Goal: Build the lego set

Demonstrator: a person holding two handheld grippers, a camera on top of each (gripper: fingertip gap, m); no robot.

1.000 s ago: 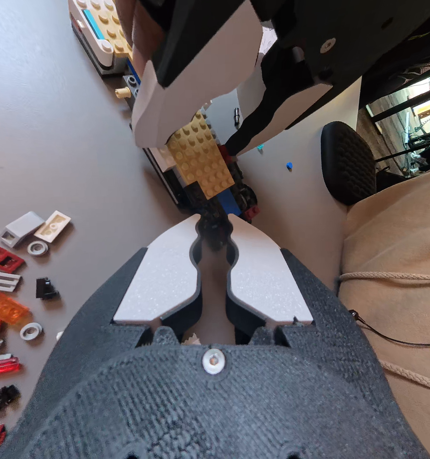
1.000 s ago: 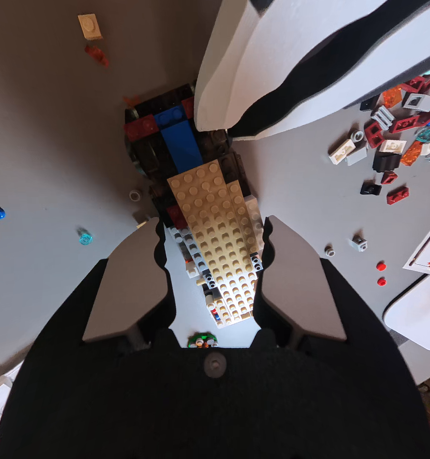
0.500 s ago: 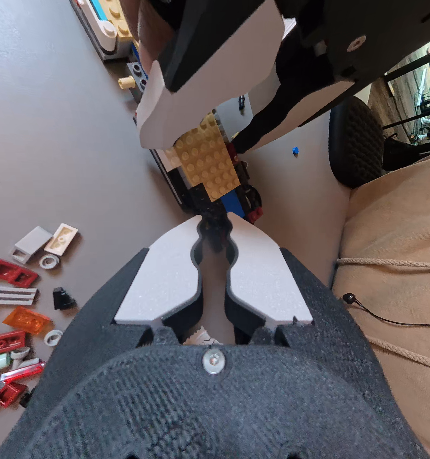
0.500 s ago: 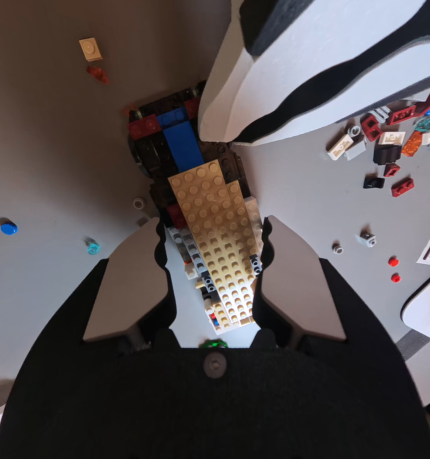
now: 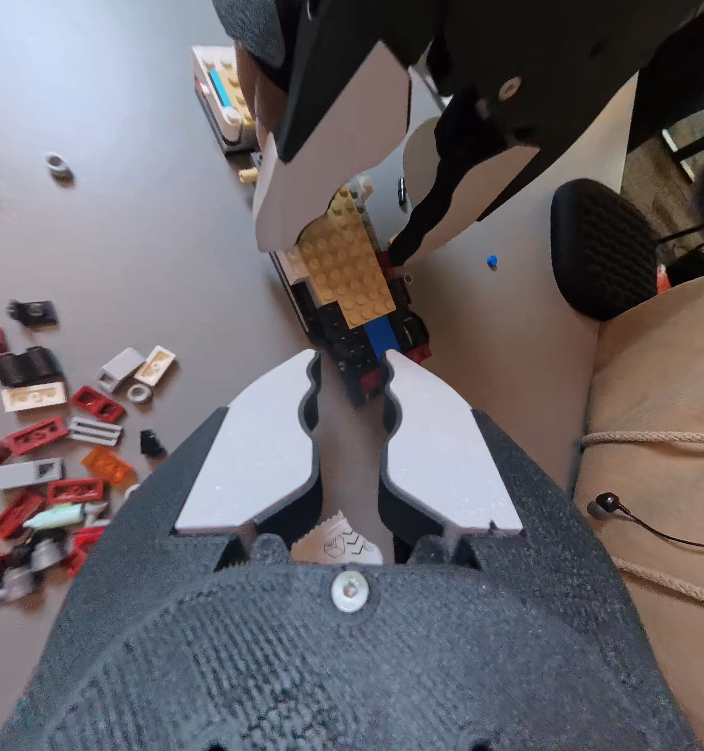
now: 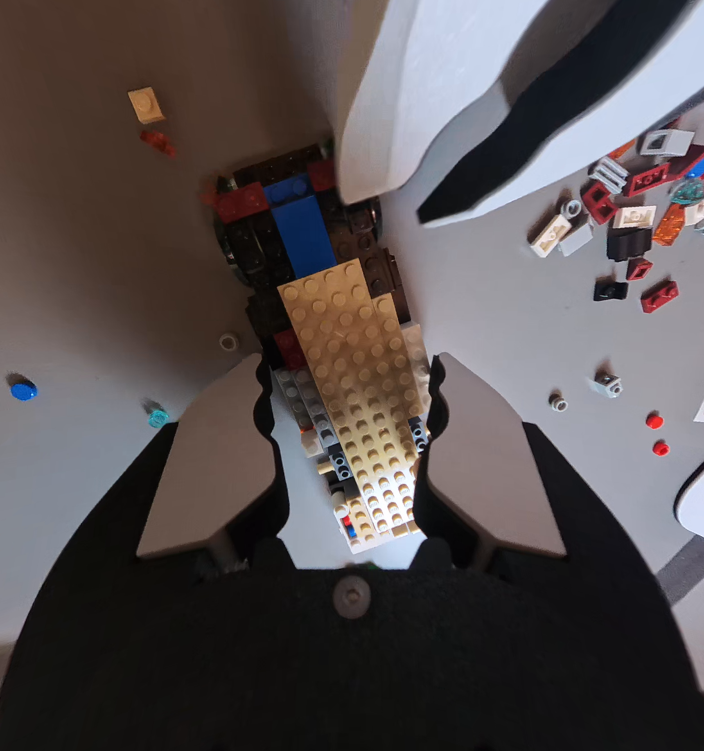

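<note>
Desk (image 5: 118,227) under us, smooth and matte grey, with a black mesh chair back (image 5: 602,252) past its edge and beige cloth with a braided cord (image 5: 647,437) on the right. We can read no writing; a white paper scrap with small printed marks (image 5: 336,542) peeks out between the left tool's fingers, too small to make out.

Our left tool (image 5: 352,357) stands partly open, its white fingertips either side of the dark nose of the brick model (image 5: 342,268), and we see a clear gap on the left side, so nothing is gripped. The model is a long studded build lying on the desk: tan plates on top, a glossy blue strip, black and dark red blocks.

Our right tool (image 6: 346,361) is spread wide around the model's tan middle; whether its pads press, we cannot tell. Loose bricks (image 5: 49,439) in red, grey, white and clear orange litter the desk to the left.
</note>
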